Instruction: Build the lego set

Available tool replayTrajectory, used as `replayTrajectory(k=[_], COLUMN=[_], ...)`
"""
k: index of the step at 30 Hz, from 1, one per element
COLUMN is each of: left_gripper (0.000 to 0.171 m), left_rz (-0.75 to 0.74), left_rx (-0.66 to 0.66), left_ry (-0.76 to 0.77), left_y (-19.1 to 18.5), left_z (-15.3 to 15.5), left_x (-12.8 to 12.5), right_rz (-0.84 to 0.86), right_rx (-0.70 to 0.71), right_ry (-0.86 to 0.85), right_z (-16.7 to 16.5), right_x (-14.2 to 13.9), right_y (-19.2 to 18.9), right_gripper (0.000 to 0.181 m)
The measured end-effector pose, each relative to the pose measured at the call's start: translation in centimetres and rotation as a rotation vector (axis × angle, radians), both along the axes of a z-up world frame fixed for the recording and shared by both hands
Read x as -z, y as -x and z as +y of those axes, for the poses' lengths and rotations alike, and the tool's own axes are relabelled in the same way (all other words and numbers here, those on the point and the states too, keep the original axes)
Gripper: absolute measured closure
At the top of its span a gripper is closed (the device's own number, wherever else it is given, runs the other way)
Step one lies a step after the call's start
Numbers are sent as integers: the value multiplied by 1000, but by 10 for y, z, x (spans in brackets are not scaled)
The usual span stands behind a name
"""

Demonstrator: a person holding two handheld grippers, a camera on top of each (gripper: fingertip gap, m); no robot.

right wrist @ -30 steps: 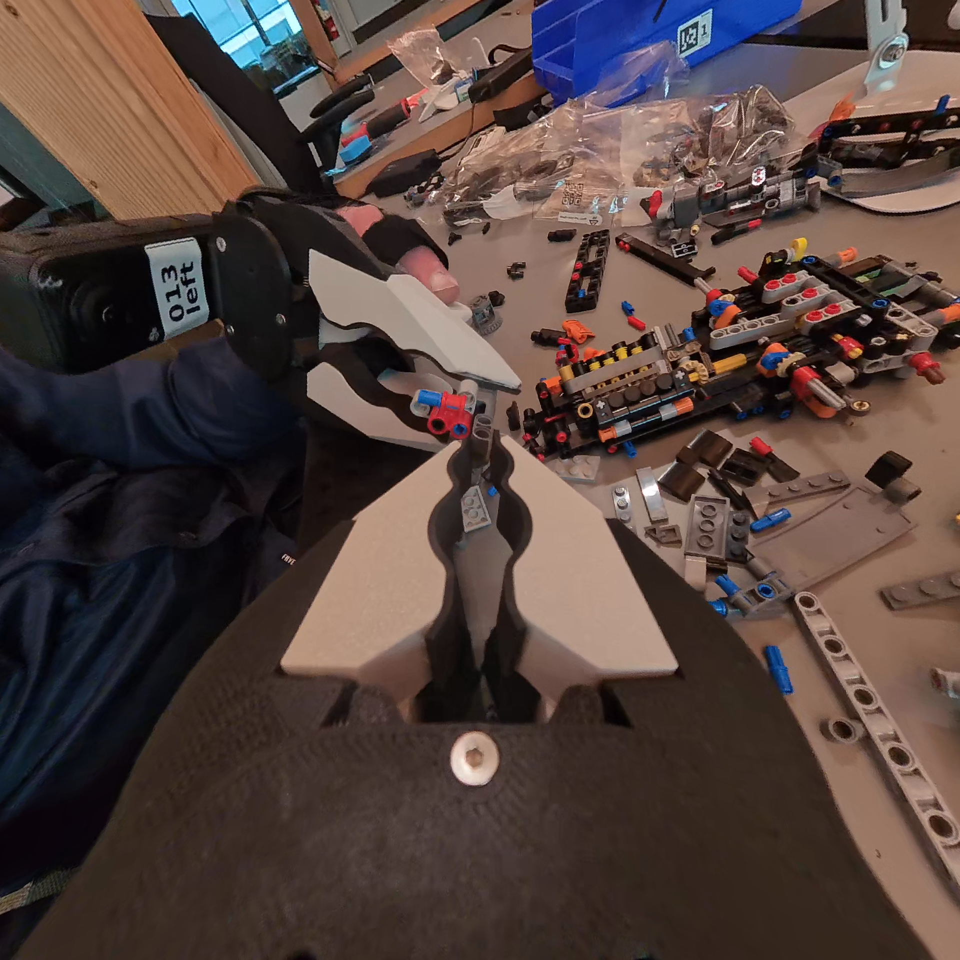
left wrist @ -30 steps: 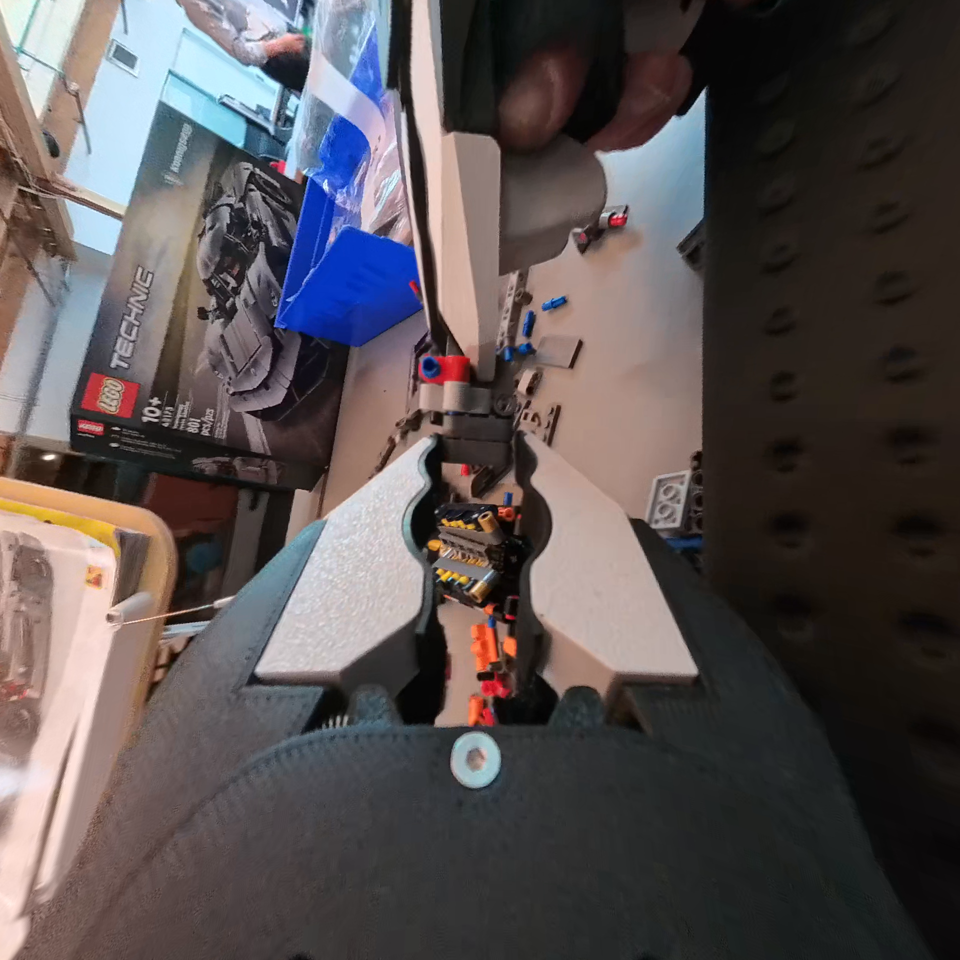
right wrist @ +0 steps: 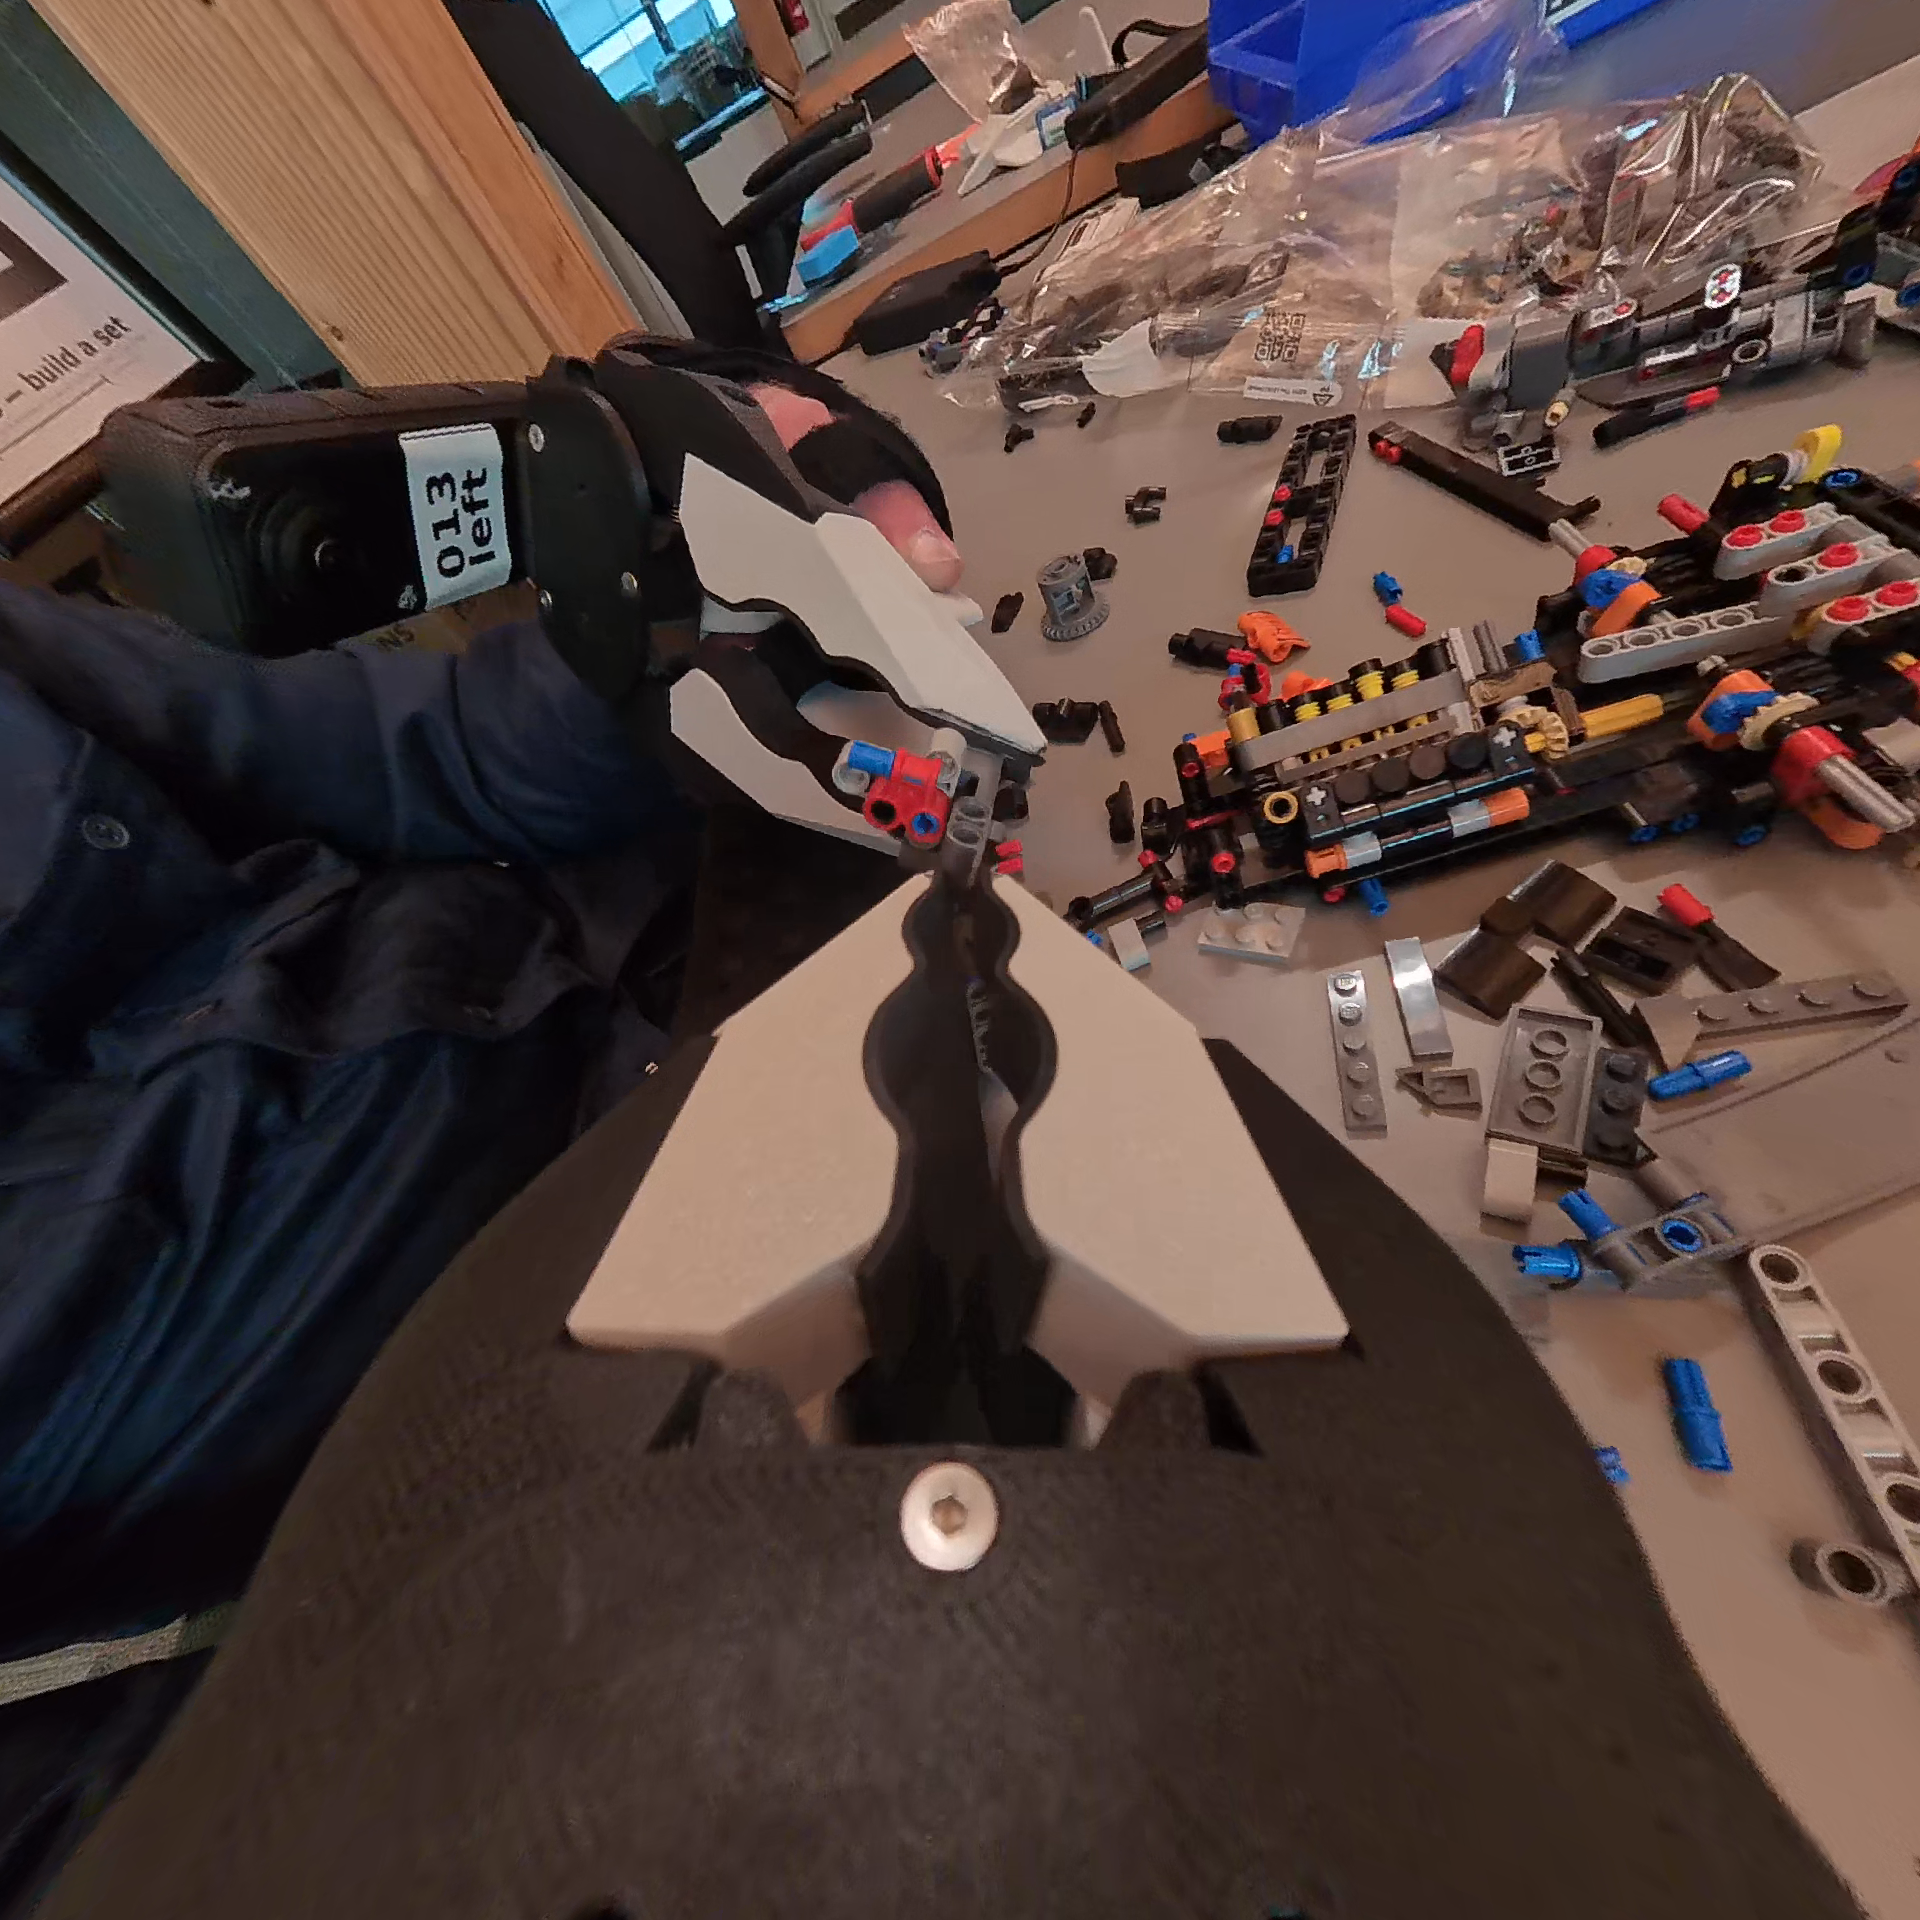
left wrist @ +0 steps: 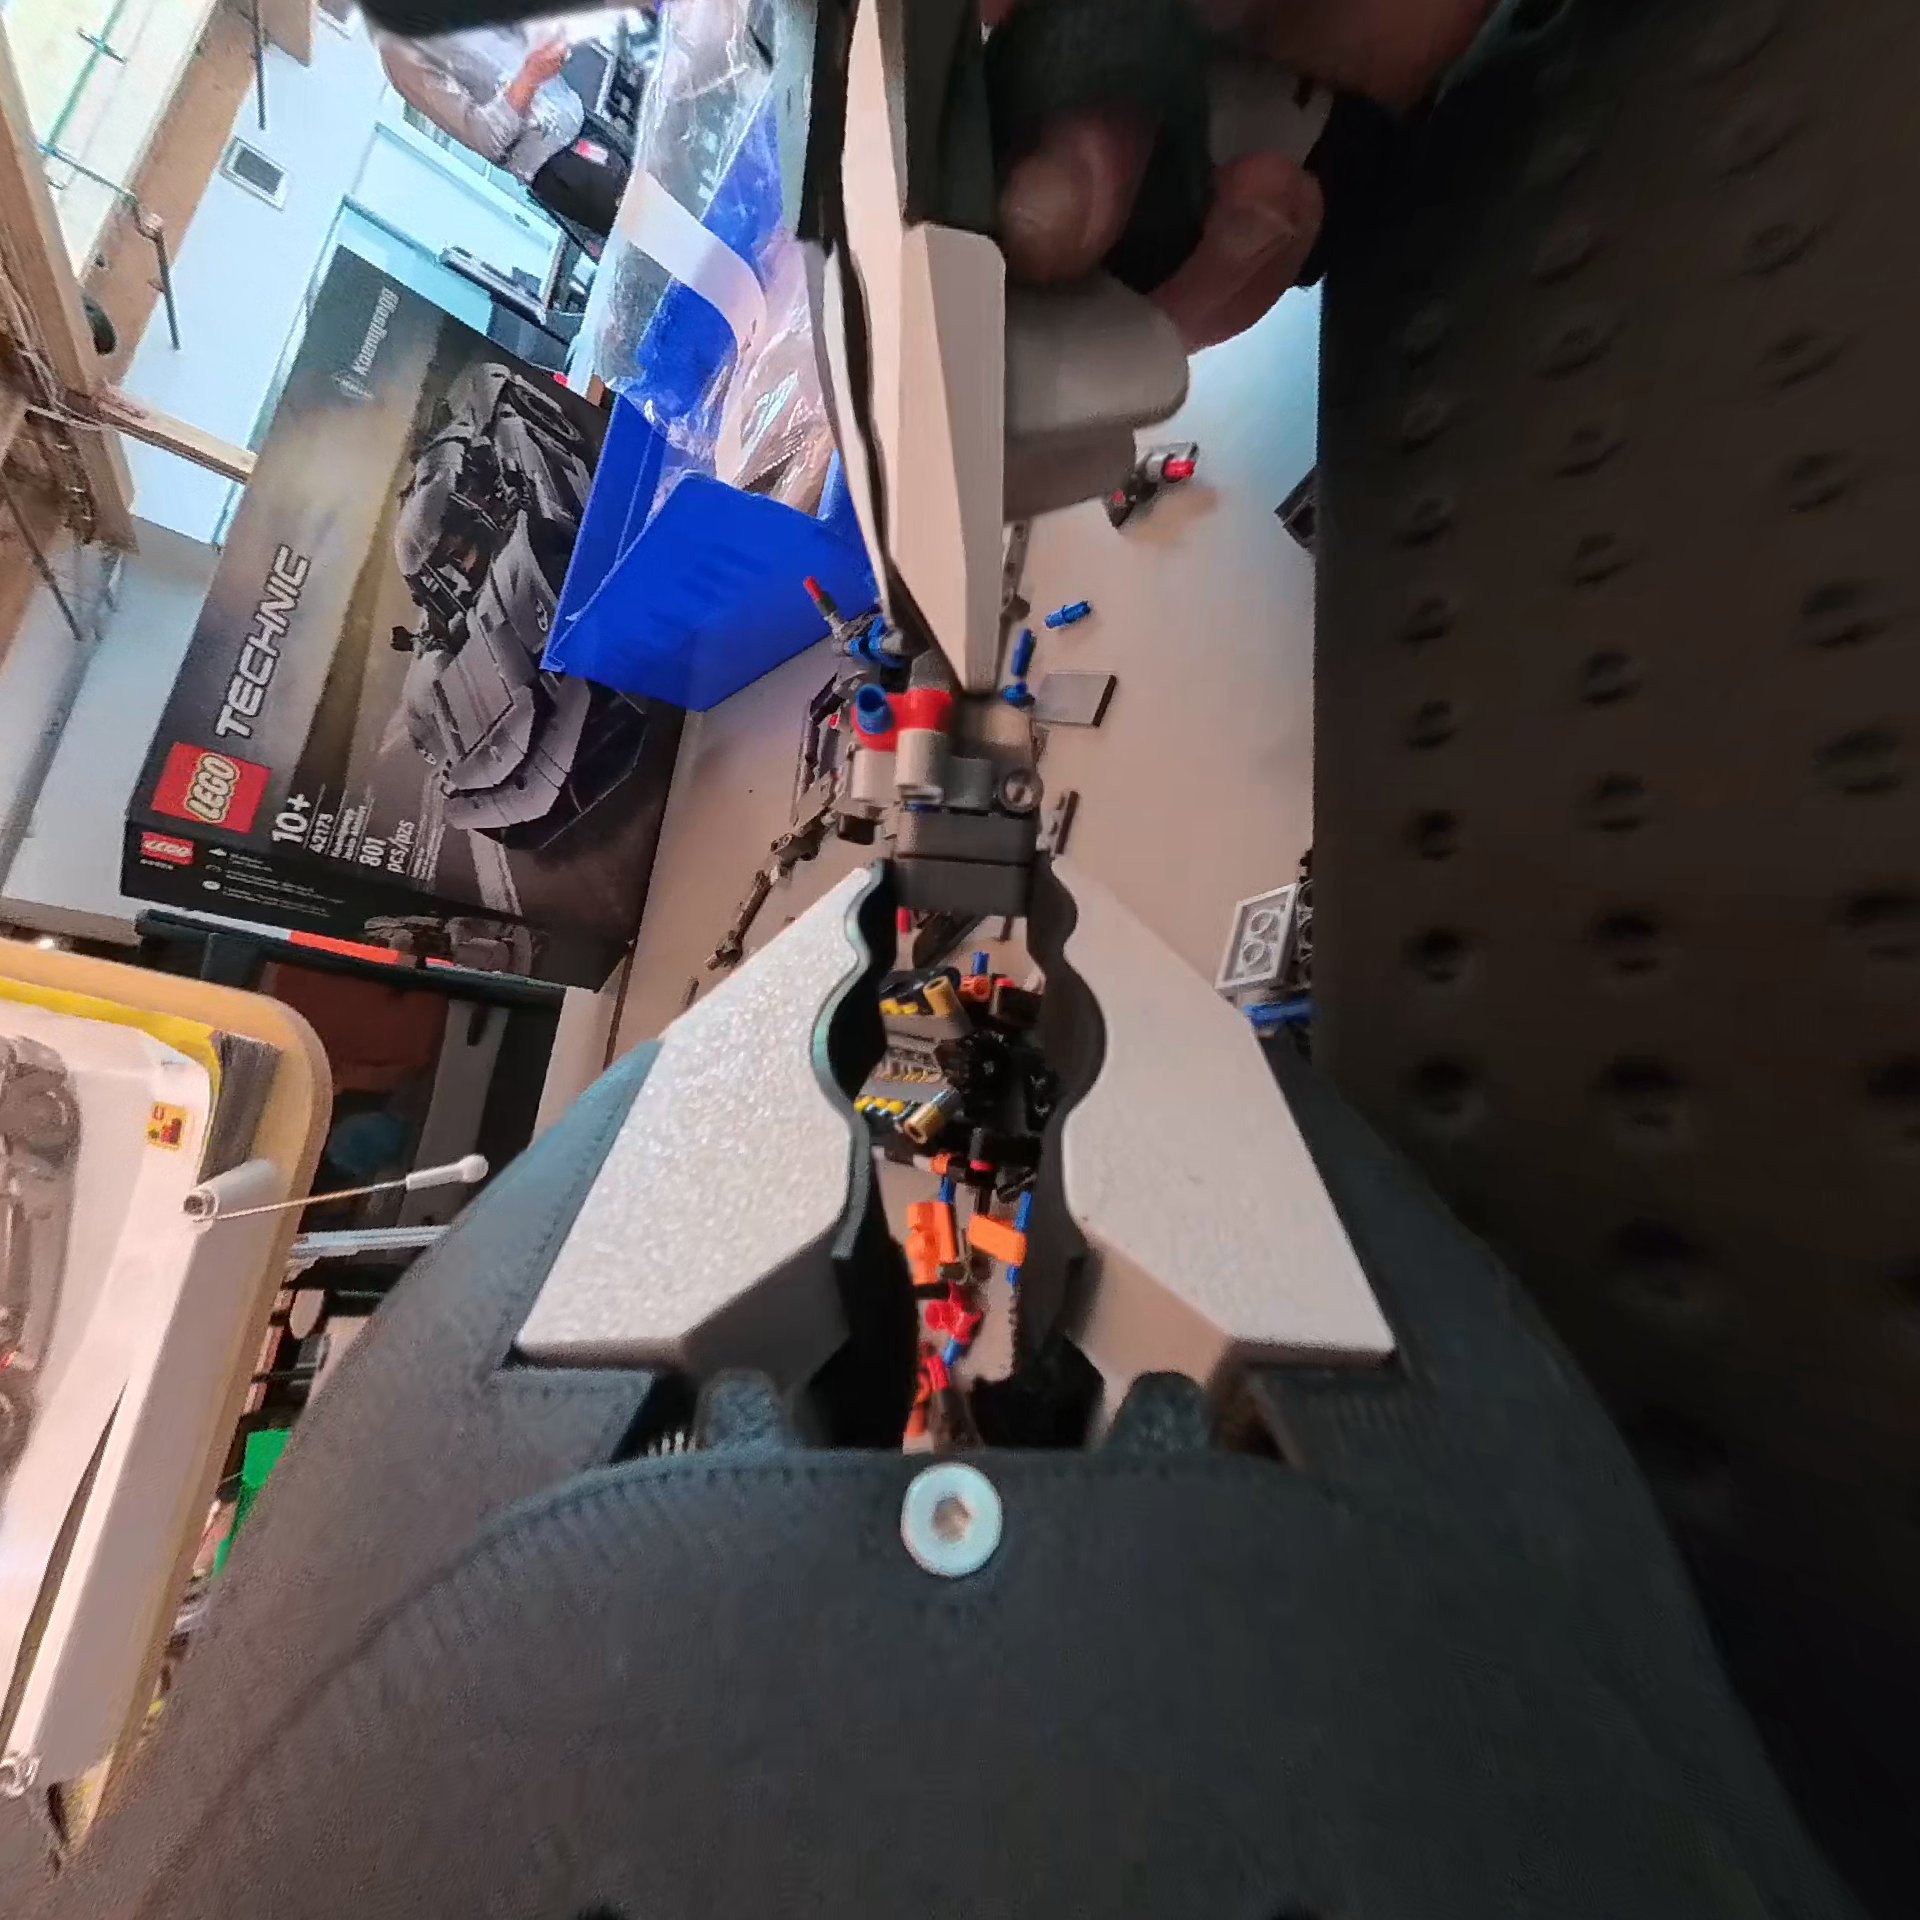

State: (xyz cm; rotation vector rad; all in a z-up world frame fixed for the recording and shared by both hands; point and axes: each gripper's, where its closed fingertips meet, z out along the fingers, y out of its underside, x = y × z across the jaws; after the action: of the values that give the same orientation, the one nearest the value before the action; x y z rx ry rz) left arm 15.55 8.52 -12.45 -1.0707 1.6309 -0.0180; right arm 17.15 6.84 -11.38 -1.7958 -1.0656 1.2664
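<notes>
Left gripper: clamping the small red, blue and grey lego sub-assembly, held in the air over the surface edge.
Right gripper: pinching the same sub-assembly's dark grey end, fingertips clenched.
Chassis: long black, grey and orange lego build lying on the grey surface, right of both grippers.
Loose parts: grey plates and blue pins lying scattered nearby.

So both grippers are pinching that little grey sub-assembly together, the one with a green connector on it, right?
Not quite: the connector is red, with blue pins, as the right wrist view shows. Otherwise yes, the left gripper and right gripper both pinch the grey sub-assembly.
</notes>
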Motion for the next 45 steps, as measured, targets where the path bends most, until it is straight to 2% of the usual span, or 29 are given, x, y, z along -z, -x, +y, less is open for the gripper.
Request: replayTrajectory(k=[1, 2, 3, 4, 5, 7, 10, 11, 13, 16, 20, 24, 29, 32, 36, 45], left_gripper=[149, 148, 148, 149, 149, 148, 148, 149, 149, 149, 149, 149, 149, 149, 149, 150], left_rz=[9, 60, 36, -30, -46, 21, 14, 18, 29, 52, 13, -27, -32, 24, -31, 11], left_rx=[-36, -145, -152, -95, -107, -160, -131, -150, -159, -169, -150, -132, -103, -130, -181, -311], left_ry=[11, 35, 63, 129, 124, 43, -14, -40, -78, -112, -65, 18, 74, 55, 129, 66], left_y=[6, 25, 34, 31, 31, 30, 22, 22, 20, 19, 17, 17, 15, 17, 16, 21], left_z=[6, 22, 25, 16, 17, 24, 20, 23, 24, 25, 21, 18, 13, 16, 17, 27], left_x=[1, 8, 6, 0, -2, 8, 5, 3, 2, 4, 0, -3, 0, 9, 4, 7], right_rz=[11, 24, 57, 100, 97, 61, 19, 9, -45, -191, -262, -323, -298, -360, -332, -261], right_rx=[8, 41, 76, 61, 45, 98, 133, 113, 93, 119, 183, 207, 179, 180, 220, 309], right_ry=[1, 4, 5, -4, -29, -52, -160, -194, -295, -446, -547, -685, -700, -697, -625, -461], right_z=[1, 6, 10, 6, 1, 12, 16, 13, 9, 13, 23, 23, 18, 21, 24, 34], right_x=[-2, -3, -8, -15, -17, -14, -17, -19, -21, -10, -11, -15, -17, -8, -11, -10], right_y=[-2, -8, -19, -24, -23, -17, -12, -6, 10, 24, 30, 36, 45, 45, 45, 45], right_gripper=[181, 181, 181, 181, 181, 181, 181, 178, 161, 156, 155, 162, 163, 164, 164, 166])
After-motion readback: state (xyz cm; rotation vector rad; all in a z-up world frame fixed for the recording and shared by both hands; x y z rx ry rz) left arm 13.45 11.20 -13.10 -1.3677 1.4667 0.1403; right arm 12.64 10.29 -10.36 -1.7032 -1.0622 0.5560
